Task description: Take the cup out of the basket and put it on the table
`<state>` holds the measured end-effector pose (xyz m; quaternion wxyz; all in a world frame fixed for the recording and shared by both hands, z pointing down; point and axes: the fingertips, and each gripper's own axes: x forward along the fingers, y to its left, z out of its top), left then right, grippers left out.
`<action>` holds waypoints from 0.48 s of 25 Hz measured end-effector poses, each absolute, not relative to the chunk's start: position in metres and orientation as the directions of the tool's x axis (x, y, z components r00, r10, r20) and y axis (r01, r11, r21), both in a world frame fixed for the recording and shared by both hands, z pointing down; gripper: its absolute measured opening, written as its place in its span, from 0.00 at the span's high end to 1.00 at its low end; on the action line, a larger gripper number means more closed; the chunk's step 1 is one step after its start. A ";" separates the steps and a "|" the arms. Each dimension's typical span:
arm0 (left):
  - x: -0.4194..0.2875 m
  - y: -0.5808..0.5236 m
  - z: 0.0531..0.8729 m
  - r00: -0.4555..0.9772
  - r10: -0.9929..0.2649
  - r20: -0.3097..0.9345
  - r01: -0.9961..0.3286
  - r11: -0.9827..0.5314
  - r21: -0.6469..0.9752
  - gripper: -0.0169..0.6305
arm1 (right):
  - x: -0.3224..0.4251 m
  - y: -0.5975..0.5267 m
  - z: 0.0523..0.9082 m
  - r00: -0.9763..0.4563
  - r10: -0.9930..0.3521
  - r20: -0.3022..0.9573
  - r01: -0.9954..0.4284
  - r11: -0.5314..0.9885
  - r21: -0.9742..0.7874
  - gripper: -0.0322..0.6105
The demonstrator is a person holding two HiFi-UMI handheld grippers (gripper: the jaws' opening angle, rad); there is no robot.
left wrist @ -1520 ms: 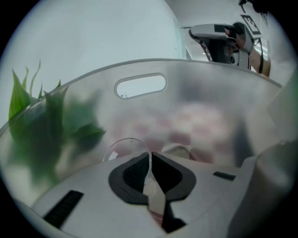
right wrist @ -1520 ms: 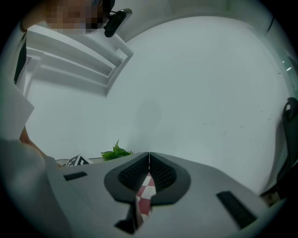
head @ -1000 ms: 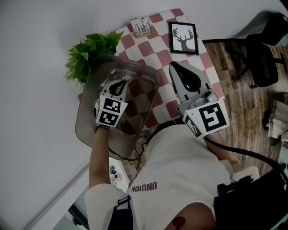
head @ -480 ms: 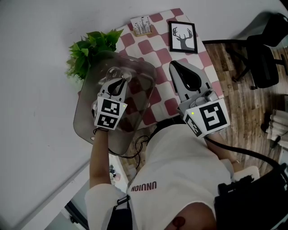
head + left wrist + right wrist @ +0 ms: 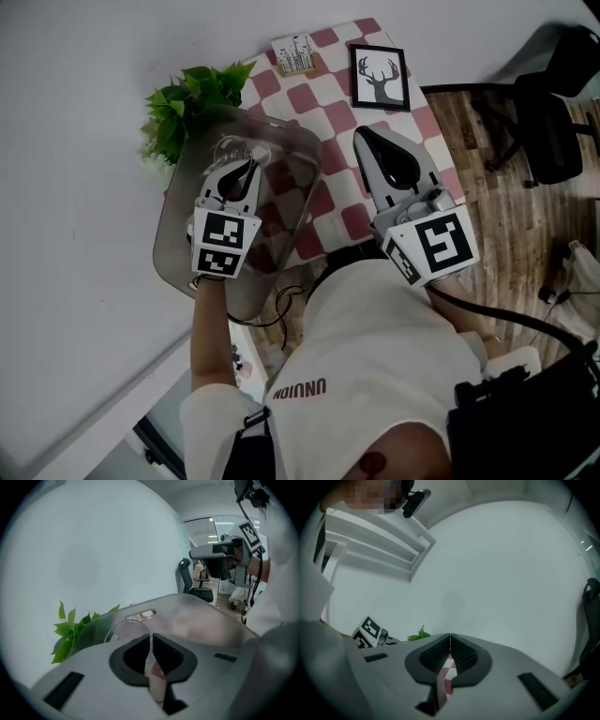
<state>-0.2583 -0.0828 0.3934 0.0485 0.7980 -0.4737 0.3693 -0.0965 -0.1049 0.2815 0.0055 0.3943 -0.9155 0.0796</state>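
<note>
A clear cup (image 5: pixel 240 150) (image 5: pixel 125 628) stands inside the translucent grey basket (image 5: pixel 174 251) (image 5: pixel 201 618) at the table's left. My left gripper (image 5: pixel 251 166) (image 5: pixel 151 637) reaches into the basket and is shut on the cup's thin wall at the rim. The wall shows as a pale strip pinched between the two dark pads. My right gripper (image 5: pixel 362 135) (image 5: pixel 450 636) hovers over the red-and-white checked tablecloth (image 5: pixel 328 105) to the right of the basket. Its jaws are shut with nothing between them.
A green leafy plant (image 5: pixel 187 101) (image 5: pixel 75 631) stands just behind the basket. A framed deer picture (image 5: pixel 382 79) and a small card stand (image 5: pixel 295 56) sit at the table's far end. An office chair (image 5: pixel 551 122) is on the wooden floor at the right.
My left gripper has shifted slightly left and turned a little, with the cup still in its jaws. The basket has shifted slightly with it. The right gripper has not moved.
</note>
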 end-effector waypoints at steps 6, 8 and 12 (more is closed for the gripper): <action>-0.251 -0.079 0.376 0.281 -0.743 0.607 -0.792 -0.537 -0.291 0.93 | -0.090 -0.103 0.282 -0.686 -0.725 0.071 -0.726 0.672 -0.146 0.92; -0.249 -0.078 0.369 0.279 -0.752 0.597 -0.792 -0.532 -0.300 0.93 | -0.087 -0.102 0.282 -0.683 -0.727 0.071 -0.728 0.669 -0.147 0.92; -0.244 -0.075 0.361 0.274 -0.764 0.584 -0.790 -0.525 -0.316 0.93 | -0.084 -0.100 0.283 -0.682 -0.728 0.069 -0.729 0.669 -0.147 0.92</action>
